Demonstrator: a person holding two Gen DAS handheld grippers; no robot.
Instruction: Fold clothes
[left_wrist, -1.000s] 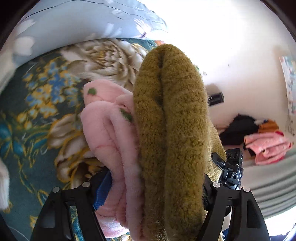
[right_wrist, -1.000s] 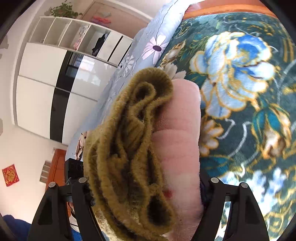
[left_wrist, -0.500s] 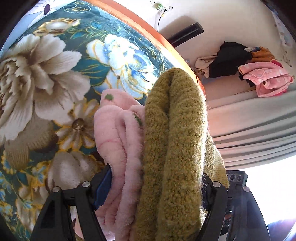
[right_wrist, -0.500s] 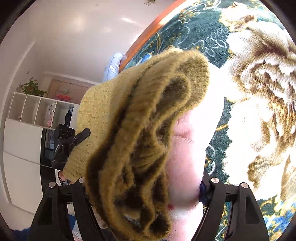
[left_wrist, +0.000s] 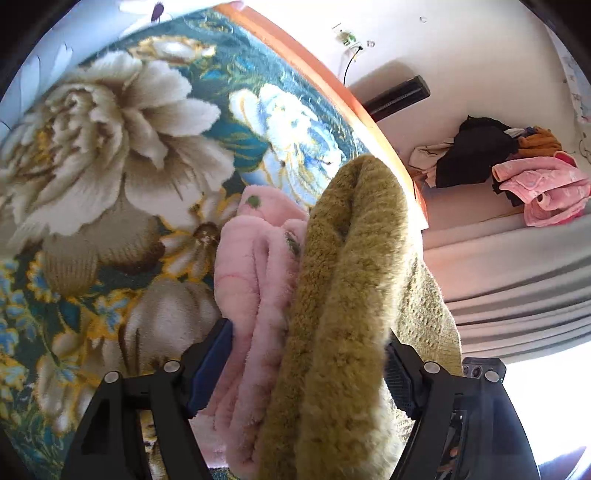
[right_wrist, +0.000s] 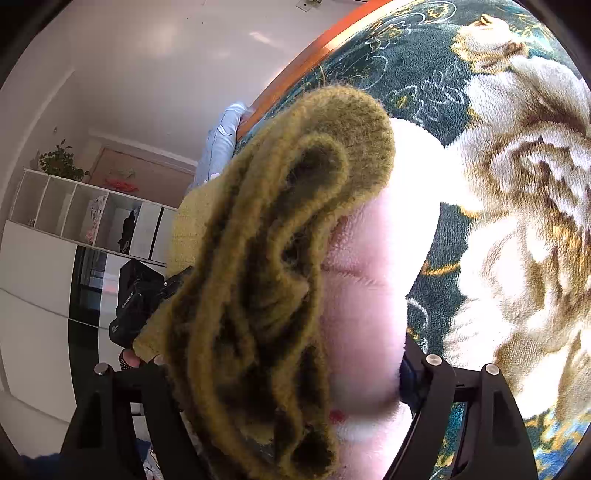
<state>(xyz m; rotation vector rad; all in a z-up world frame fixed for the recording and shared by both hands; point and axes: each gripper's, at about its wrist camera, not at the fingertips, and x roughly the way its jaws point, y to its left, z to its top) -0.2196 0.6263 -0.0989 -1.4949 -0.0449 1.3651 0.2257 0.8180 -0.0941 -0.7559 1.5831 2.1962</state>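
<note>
My left gripper (left_wrist: 306, 354) is shut on a folded stack: an olive knit sweater (left_wrist: 343, 295) on the right and a pink fleece garment (left_wrist: 255, 280) on the left, held above the floral blanket (left_wrist: 110, 147). My right gripper (right_wrist: 291, 365) is shut on the other end of the same stack, with the olive sweater (right_wrist: 266, 258) on the left and the pink fleece (right_wrist: 369, 295) on the right. The left gripper's body (right_wrist: 136, 299) shows beyond the sweater in the right wrist view.
An orange wooden bed edge (left_wrist: 332, 81) borders the blanket. Beyond it a pile of clothes (left_wrist: 532, 177) lies on a pale surface, black, orange and pink. A white shelf unit (right_wrist: 74, 206) and a light blue pillow (right_wrist: 221, 147) show in the right wrist view.
Both grippers have swung with the stack across the bed, from the pillow side toward the orange bed edge and the clothes pile. The grip on the stack is unchanged.
</note>
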